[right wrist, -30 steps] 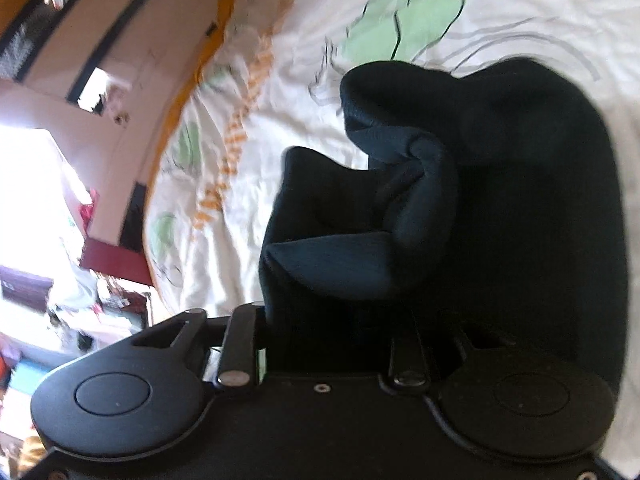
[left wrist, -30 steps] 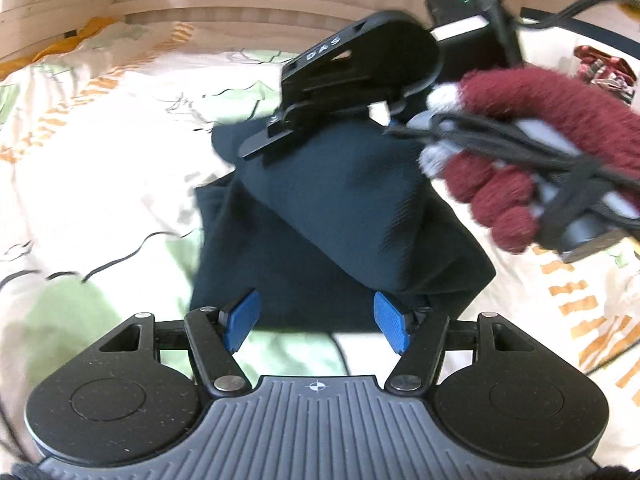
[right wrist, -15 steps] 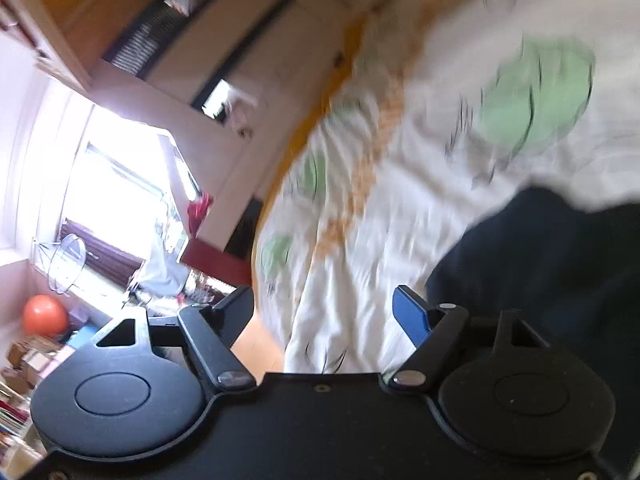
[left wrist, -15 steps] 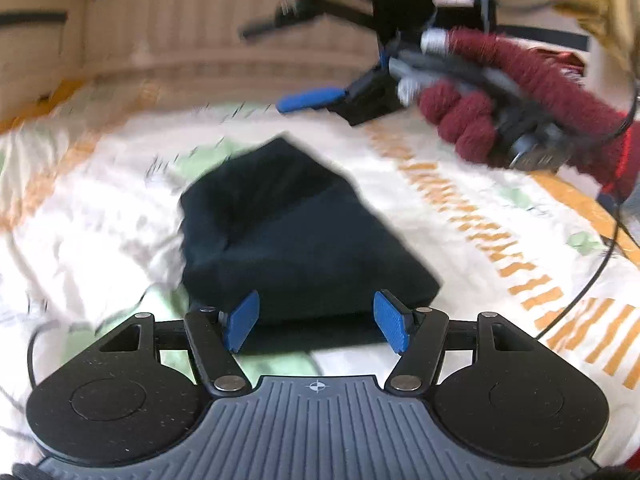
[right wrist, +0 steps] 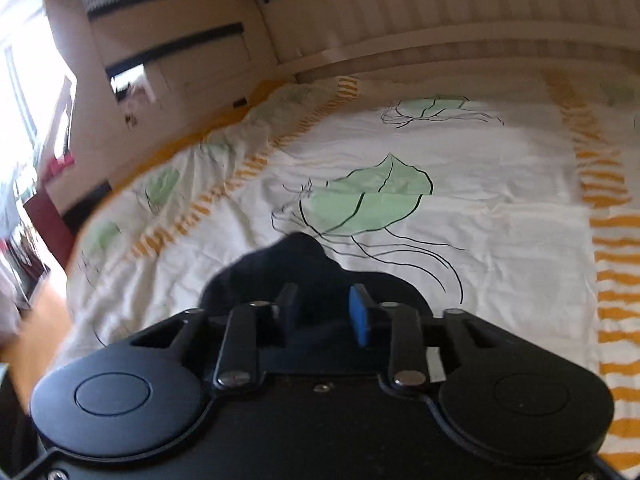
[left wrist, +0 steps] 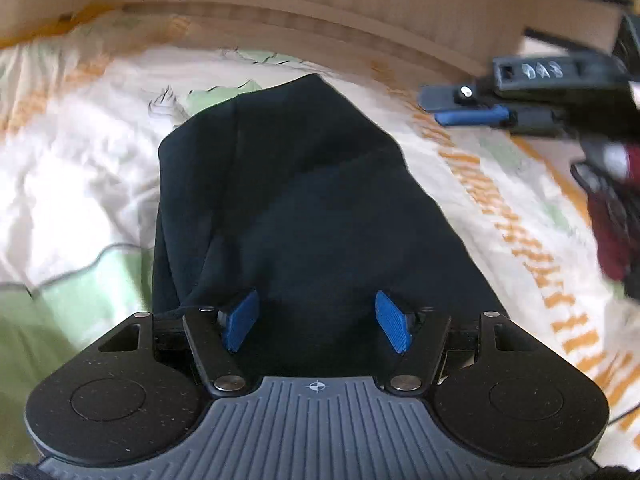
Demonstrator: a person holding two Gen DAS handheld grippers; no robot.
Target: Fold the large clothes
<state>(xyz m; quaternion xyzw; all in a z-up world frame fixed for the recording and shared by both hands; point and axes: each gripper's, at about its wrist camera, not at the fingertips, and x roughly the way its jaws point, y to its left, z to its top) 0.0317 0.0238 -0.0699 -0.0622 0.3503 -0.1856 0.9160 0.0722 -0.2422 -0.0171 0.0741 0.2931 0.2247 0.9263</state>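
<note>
A dark navy garment [left wrist: 304, 208] lies folded into a compact bundle on the bed. My left gripper [left wrist: 318, 322] is open with its blue pads spread just above the bundle's near edge, holding nothing. My right gripper [right wrist: 324, 312] shows in the left wrist view [left wrist: 476, 112] hovering clear of the bundle at the upper right. In its own view its pads stand partly apart with a corner of the dark garment [right wrist: 304, 260] beyond them; nothing is clamped between them.
The bed is covered by a white quilt [right wrist: 500, 240] with green leaf prints and orange stripes. A wooden headboard [left wrist: 320, 12] runs along the far side. The bed's left edge, floor and a window [right wrist: 24, 120] show at the left.
My right gripper let go of the garment, lifted away and swung to face the headboard. The garment dropped flat into a folded bundle. My left gripper moved closer over its near edge.
</note>
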